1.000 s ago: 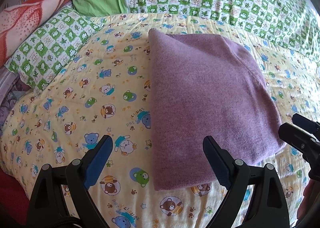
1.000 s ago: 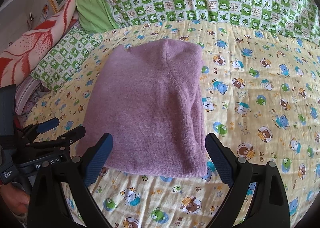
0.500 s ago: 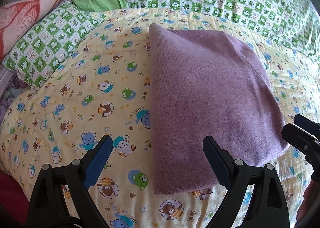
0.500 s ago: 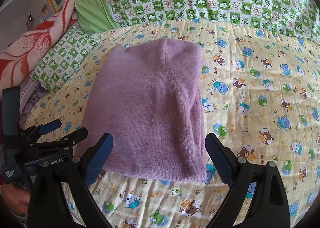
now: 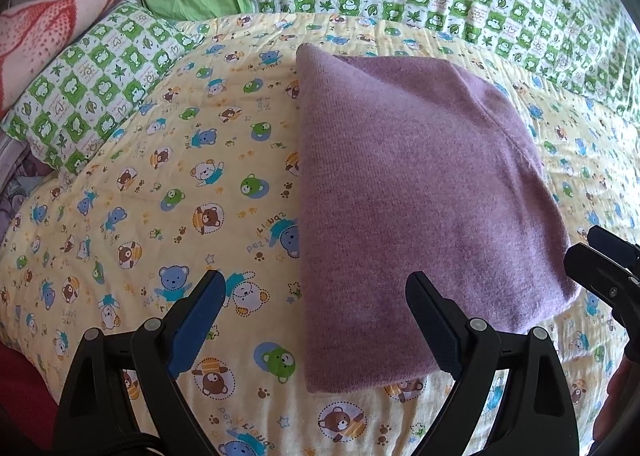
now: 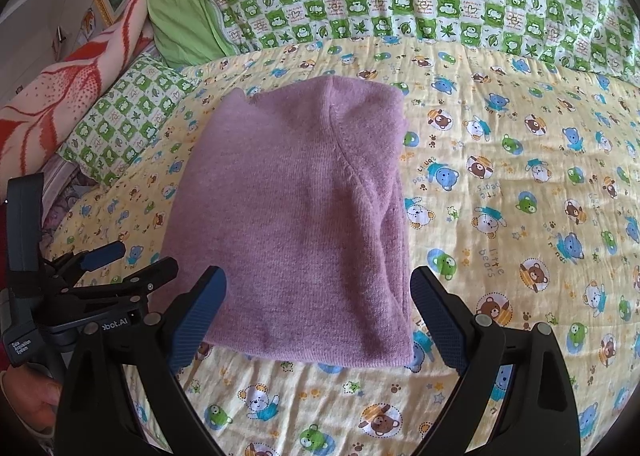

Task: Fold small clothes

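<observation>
One purple knit garment (image 5: 420,208) folded flat, both tongs (image 5: 314,312) (image 6: 318,310) spread apart, empty.

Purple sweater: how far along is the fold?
Looks mostly done: the purple knit sweater lies as a compact folded rectangle on the bear-print quilt, no sleeves sticking out. In hand: nothing. The left claw and the right claw are both open, near its front edge, gripping no fabric. Left: at most one more fold or a tidy-up; no other garment is in view.
</observation>
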A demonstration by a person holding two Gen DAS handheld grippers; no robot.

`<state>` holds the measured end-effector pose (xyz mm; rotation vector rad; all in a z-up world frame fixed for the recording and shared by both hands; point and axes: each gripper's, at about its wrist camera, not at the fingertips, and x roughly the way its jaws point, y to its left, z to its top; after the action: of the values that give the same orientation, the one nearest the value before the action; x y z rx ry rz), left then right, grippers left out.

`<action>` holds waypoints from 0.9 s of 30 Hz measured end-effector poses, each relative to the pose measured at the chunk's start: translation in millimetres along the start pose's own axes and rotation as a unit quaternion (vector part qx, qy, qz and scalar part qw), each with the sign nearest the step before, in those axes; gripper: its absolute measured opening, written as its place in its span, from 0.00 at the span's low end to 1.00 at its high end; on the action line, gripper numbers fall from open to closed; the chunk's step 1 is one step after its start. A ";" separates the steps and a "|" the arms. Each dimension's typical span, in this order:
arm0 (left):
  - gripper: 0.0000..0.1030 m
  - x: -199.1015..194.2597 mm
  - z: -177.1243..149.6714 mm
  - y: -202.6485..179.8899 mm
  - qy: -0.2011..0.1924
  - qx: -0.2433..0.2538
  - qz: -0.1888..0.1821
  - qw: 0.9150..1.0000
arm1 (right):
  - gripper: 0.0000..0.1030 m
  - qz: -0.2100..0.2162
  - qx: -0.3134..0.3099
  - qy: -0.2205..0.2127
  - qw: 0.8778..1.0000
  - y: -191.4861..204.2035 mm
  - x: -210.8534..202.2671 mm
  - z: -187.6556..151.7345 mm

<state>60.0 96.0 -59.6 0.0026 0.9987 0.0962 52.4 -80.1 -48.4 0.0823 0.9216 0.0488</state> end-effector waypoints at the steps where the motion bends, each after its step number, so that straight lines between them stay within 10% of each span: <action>1: 0.89 -0.2 -0.1 -0.2 0.000 0.000 0.000 1.000 | 0.91 0.000 0.000 -0.001 1.000 0.1 -0.1 0.0; 27: 0.89 -1.0 0.7 1.0 -0.001 -0.002 0.001 1.000 | 0.91 0.003 0.000 -0.001 1.000 -0.8 0.9 3.2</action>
<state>60.0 97.0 -58.3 0.0000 0.9959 0.1010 55.4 -81.0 -47.2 0.0854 0.9201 0.0540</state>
